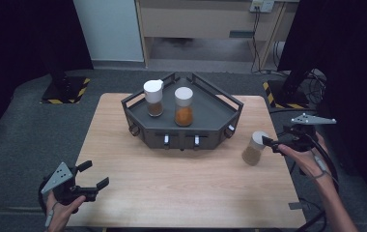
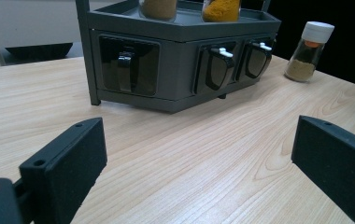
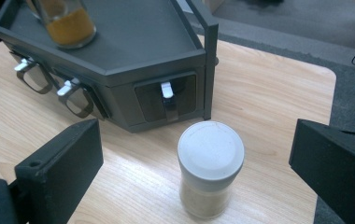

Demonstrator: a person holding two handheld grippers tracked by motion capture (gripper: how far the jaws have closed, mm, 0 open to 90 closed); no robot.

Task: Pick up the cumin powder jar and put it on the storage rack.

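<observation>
Reaching toward the small clear glass spice jar with a white screw cap and pale tan powder (image 1: 255, 148), your right tongs (image 1: 272, 143) stand with jaws spread wide on either side of it, nothing clamped yet. In the right gripper view the jar (image 3: 210, 168) sits upright on the light wood-grain desk (image 3: 269, 98), centred between the two black jaws with clear gaps to both: aligned for a side grasp, not yet a grip.

Jar position: on the desk just off the right front corner of the dark grey angular metal rack with a raised rail and front clips (image 1: 181, 123), near it but apart.

On the rack's top tray stand two similar jars: one white-capped with bright orange powder (image 1: 183, 107), one white-capped with brown powder (image 1: 154, 98). Judgement: the free space to their right is the likely slot for the third jar, which is why you approach from the outer side (the rail would block a low entry from the front).

Your left tongs (image 1: 92, 175) hover low over the desk's near left corner, jaws apart and empty, well clear of the rack; they look parked so as not to cross the right arm's path.

Risk: the jar is tall and narrow, so a contact by one jaw first may tip it.
</observation>
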